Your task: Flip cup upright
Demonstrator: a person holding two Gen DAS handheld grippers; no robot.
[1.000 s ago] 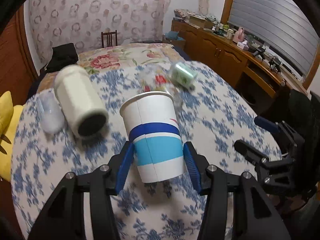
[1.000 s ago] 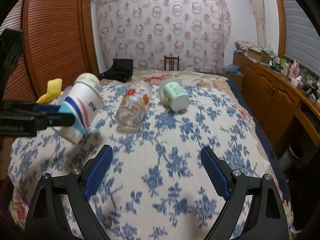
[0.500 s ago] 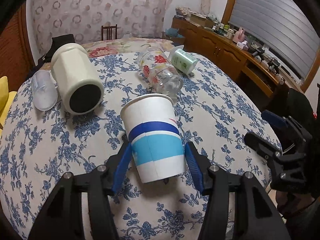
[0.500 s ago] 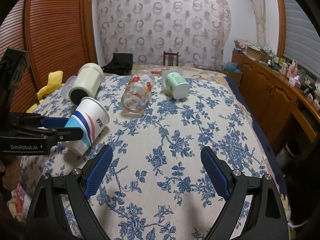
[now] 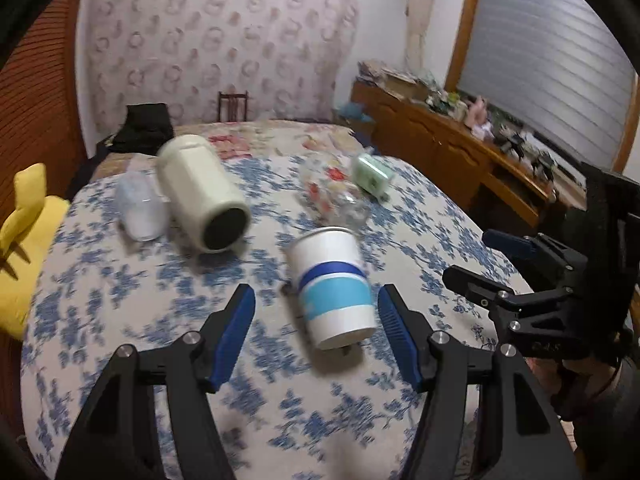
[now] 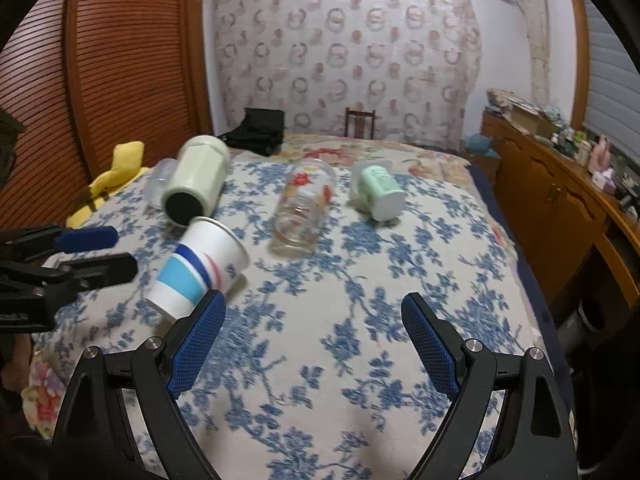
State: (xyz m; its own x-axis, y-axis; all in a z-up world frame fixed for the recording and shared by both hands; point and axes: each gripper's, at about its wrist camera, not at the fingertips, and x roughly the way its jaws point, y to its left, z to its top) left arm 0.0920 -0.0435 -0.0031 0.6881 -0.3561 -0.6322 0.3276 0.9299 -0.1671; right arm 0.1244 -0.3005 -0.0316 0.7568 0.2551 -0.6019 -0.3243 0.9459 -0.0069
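A white paper cup with blue bands (image 5: 334,286) stands mouth up but tilted on the floral cloth, free between the spread fingers of my left gripper (image 5: 316,332), which is open. In the right wrist view the same cup (image 6: 200,266) leans at the left, just right of the left gripper's fingers (image 6: 88,238). My right gripper (image 6: 314,344) is open and empty over the cloth in the near middle. It also shows in the left wrist view (image 5: 504,258) at the right.
On the floral table (image 6: 360,320) lie a cream canister (image 6: 196,186), a clear printed glass (image 6: 302,208), a green mug (image 6: 378,192) and a clear plastic cup (image 5: 138,210). A yellow toy (image 5: 24,224) sits at the left edge. A wooden sideboard (image 6: 560,200) runs along the right.
My left gripper has opened and let go of the paper cup, then drawn back a little. The cup now rests tilted on the cloth. The right gripper stays open.
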